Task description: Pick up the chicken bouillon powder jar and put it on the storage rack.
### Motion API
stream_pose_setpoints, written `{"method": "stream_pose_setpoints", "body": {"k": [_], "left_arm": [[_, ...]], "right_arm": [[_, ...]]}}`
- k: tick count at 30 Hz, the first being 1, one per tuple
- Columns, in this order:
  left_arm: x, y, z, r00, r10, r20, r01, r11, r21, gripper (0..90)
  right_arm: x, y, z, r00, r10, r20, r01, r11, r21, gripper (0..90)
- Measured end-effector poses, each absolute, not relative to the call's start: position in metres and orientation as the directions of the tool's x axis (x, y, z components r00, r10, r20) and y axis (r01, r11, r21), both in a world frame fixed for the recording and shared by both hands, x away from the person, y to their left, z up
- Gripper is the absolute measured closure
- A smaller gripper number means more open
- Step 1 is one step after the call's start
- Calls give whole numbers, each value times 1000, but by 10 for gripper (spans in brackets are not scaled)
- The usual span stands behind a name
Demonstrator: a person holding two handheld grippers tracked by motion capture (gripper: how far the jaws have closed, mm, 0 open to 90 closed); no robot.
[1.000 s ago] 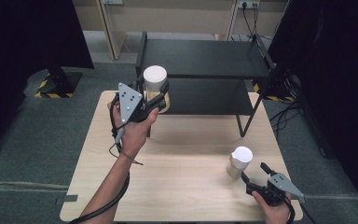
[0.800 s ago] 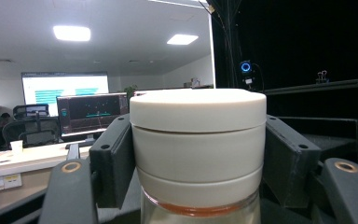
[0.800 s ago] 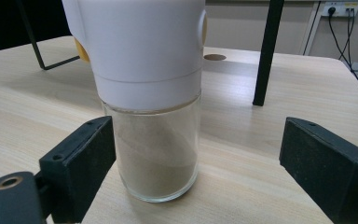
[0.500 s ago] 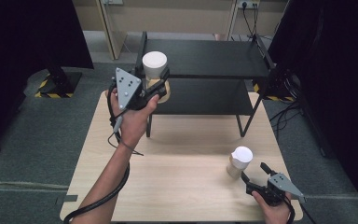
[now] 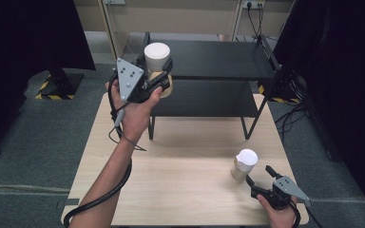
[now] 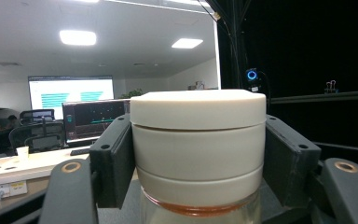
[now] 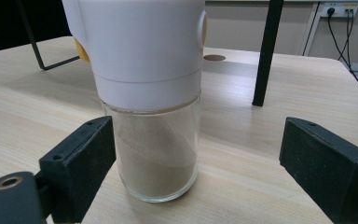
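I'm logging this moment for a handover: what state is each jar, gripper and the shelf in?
Left gripper: shut on the white-lidded jar, held up near the shelf.
White-lidded jar: lid on, clamped at the lid, off the table.
Right gripper: open, jaws either side of the shaker jar, not touching.
Shaker jar: upright on the table, cap on, partly filled with powder.
Black shelf: bare.

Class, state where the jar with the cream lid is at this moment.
In the high view, the cream-lidded jar is at upper left, clamped in the left gripper and held above the black shelf's left end.
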State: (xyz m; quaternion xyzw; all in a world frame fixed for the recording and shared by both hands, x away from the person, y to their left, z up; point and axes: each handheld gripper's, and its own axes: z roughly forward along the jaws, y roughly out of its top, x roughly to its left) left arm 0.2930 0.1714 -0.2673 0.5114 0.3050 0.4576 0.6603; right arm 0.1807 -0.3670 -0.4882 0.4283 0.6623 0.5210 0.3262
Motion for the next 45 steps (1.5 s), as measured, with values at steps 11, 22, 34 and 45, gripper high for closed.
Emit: {"method": "stream_pose_setpoints", "body": {"k": [11,22,34,45], "left_arm": [[304,168,-253,381,923,62,-285,54,957,338],[328,169,-238,369,929,31,-268,74,960,338],[345,164,-231,317,946,60,-249,23,968,337],[354,161,-230,304,951,53,-217,15,976,337]], "right_arm": [[181,-367,-488,-422,907,16,228,88,970,107],[181,-367,-488,-422,906,16,227,88,970,107],[181,-368,-488,-426,905,18,228,88,970,107],[182,-368,-488,-429,903,13,229,95,969,107]]}}
